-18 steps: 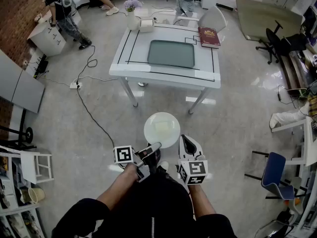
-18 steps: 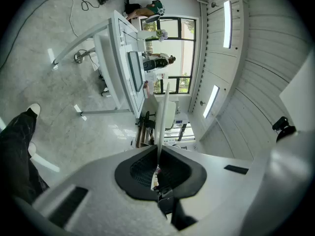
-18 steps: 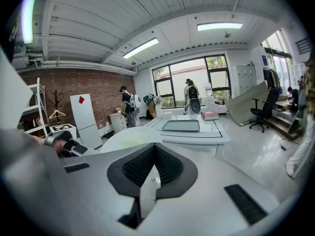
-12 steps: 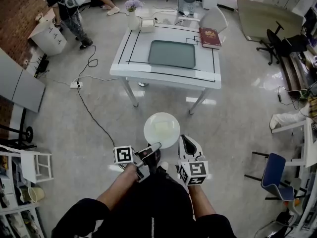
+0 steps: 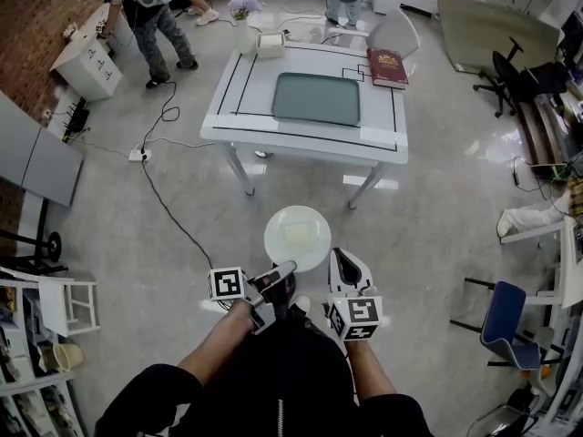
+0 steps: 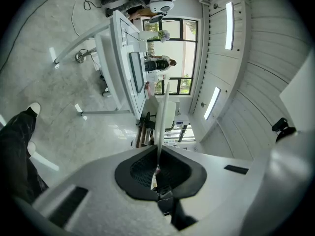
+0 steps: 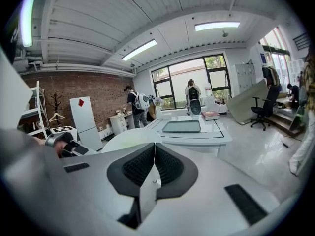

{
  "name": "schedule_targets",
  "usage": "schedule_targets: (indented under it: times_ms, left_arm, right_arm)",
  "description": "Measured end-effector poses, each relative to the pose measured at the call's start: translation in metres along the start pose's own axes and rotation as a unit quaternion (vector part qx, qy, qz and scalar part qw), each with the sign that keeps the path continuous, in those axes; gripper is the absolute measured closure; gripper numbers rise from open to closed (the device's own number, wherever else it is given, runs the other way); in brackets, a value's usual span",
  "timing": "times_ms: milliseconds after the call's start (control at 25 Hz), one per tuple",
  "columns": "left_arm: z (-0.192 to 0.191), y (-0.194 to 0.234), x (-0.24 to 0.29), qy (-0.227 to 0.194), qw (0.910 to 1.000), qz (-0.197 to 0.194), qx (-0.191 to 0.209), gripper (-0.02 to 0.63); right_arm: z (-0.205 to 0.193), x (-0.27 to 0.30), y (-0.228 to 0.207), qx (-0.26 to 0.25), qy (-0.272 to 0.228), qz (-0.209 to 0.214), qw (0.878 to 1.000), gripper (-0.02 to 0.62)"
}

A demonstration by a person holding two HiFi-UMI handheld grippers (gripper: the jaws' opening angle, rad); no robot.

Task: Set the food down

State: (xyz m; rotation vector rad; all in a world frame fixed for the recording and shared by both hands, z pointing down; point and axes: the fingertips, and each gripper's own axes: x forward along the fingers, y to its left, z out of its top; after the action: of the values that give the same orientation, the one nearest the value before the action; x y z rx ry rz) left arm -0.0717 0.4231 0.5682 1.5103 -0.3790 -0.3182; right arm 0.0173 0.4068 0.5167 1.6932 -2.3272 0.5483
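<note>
White plate (image 5: 276, 228) bears seemingly pale-yellow food (image 5: 297, 236); white table (image 5: 228, 107) with black lines; grey-green tray (image 5: 315, 98); dark red book (image 5: 385, 67); red-brown brick-patterned wall (image 5: 27, 25).

Black top (image 5: 291, 381) w/ front zip & black sleeves; left tool (image 5: 288, 267) & right tool (image 5: 340, 257) white-grey w/ black ribbed pads (image 7: 134, 168), b/w marker cube (image 5: 228, 284) each.

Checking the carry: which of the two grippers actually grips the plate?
The left gripper: its jaws pinch the white plate by its rim. The right gripper is shut on nothing beside it.
</note>
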Motion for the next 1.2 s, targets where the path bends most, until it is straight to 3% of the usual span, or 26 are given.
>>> schedule_targets:
  times_ms: [360, 1040, 1200]
  left_arm:
    - [0.027, 0.0, 0.023, 0.004, 0.9999, 0.003, -0.015, 0.592]
    - [0.131, 0.01, 0.068, 0.027, 0.999, 0.015, -0.032, 0.592]
    - [0.155, -0.002, 0.075, 0.032, 0.9992, 0.001, -0.024, 0.592]
  right_arm:
    - [0.016, 0.03, -0.018, -0.003, -0.004, -0.005, 1.0, 0.584]
    - [0.063, 0.129, -0.046, -0.003, 0.002, -0.025, 1.0, 0.584]
    - [0.074, 0.151, -0.044, -0.005, 0.005, -0.03, 1.0, 0.584]
